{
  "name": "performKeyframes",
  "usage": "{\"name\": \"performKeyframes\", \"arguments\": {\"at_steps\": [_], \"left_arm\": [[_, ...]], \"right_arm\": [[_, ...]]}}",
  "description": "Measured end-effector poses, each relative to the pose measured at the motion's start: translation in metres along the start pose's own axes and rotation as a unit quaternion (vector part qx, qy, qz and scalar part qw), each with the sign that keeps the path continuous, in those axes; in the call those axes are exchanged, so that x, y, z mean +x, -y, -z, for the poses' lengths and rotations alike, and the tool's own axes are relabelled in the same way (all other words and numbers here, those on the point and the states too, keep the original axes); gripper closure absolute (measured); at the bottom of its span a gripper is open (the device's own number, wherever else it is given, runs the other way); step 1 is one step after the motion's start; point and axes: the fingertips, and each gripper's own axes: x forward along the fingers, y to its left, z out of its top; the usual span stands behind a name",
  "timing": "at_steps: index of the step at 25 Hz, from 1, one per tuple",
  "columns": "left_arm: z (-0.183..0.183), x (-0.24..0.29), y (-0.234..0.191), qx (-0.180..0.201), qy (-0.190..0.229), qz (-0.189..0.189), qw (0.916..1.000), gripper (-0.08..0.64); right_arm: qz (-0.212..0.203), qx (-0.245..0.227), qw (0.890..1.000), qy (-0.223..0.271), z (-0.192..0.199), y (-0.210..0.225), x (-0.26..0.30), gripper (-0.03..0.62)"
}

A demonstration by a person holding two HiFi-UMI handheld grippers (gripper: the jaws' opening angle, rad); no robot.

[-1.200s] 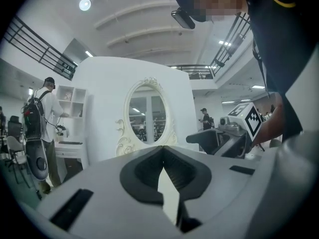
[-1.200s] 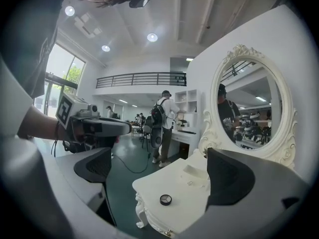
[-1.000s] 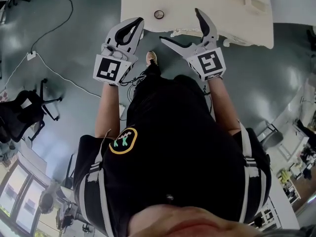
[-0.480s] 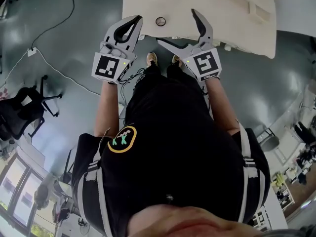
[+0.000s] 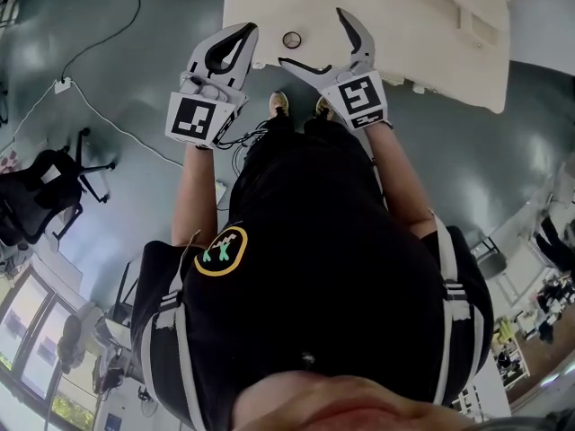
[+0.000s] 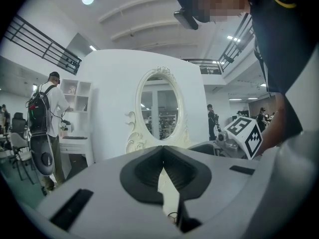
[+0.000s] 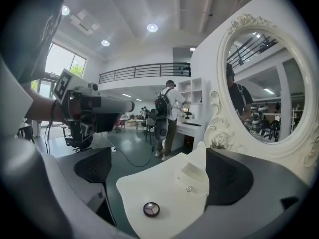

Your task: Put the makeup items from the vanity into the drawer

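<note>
Left gripper (image 6: 162, 149): jaws pressed together at the tips, nothing between them; tip sits over the left front corner of the vanity top (image 5: 422, 25).
Right gripper (image 7: 158, 159): jaws spread wide, holding nothing, reaching in over the vanity top's front edge.
Compact (image 7: 151, 209): small, round and dark, flat on the vanity top near the front edge toward the left end. It lies in the gap between the right gripper's jaws, touching neither.
Drawer (image 7: 195, 175): low raised unit with a small metal knob, set further back on the top than the compact; shut.
Head view only: both grippers together with the compact (image 5: 292, 39), the person's shoes (image 5: 278, 104), an office chair (image 5: 36, 196) and a cable (image 5: 99, 124) on the floor.
Gripper views only: an oval mirror (image 6: 159, 108) in a scrolled white frame stands at the vanity's back edge. A bystander with a backpack (image 6: 47, 113) stands at a white shelf.
Cross-sighting: the left gripper view catches the right gripper's marker cube (image 6: 244, 133); the right gripper view shows the left gripper's body.
Writing: no readable words. The cubes carry black-and-white square markers. A round yellow-rimmed patch (image 5: 223, 252) on the shirt bears a green and white figure, lettering not legible.
</note>
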Motion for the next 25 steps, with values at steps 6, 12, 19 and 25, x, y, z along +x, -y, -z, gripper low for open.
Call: {"name": "performKeyframes", "arguments": {"at_steps": [6,12,19,25], "left_arm": [[0.002,0.003,-0.004,0.001,-0.002,-0.008,1.0000,0.541],[0.003,0.002,-0.006,0.000,-0.006,-0.014,0.9999,0.541],[0.006,-0.001,-0.005,0.000,-0.011,-0.018,0.9998,0.541],[0.005,-0.004,-0.006,0.001,-0.013,-0.020,0.9997,0.541]], "right_arm": [[-0.009,0.007,0.999,-0.038,0.052,0.008,0.030,-0.006],[-0.026,0.012,0.992,-0.122,0.130,0.004,0.064,-0.006],[-0.022,0.031,0.981,-0.190,0.194,0.004,0.087,-0.006],[-0.023,0.019,0.975,-0.221,0.213,0.006,0.092,-0.006]]}}
